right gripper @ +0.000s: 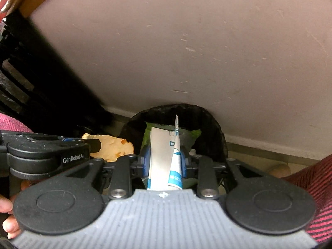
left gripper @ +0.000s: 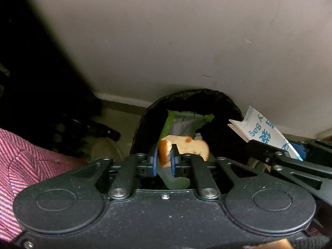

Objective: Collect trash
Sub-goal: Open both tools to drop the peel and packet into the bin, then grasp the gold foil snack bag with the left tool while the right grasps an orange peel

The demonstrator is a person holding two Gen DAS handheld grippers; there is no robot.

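Left gripper (left gripper: pixel 164 158) clamped on bread slice (left gripper: pixel 184 148), right gripper (right gripper: pixel 165 161) pinching folded paper bag (right gripper: pixel 160 157); both poised above black-lined bin (left gripper: pixel 224 99), apparently for dropping in.

Glossy black plastic bin liner (left gripper: pixel 217 101)

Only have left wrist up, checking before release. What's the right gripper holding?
Observer: The right gripper is shut on a folded white paper bag with blue print.
Operator: Is it over the bin?
Observer: Yes, the bag points into the black-lined bin, above a green wrapper already inside.
Operator: How does my bread look from there?
Observer: The bread slice sits flat in the left gripper, beside the bin's left rim rather than centred over the opening.
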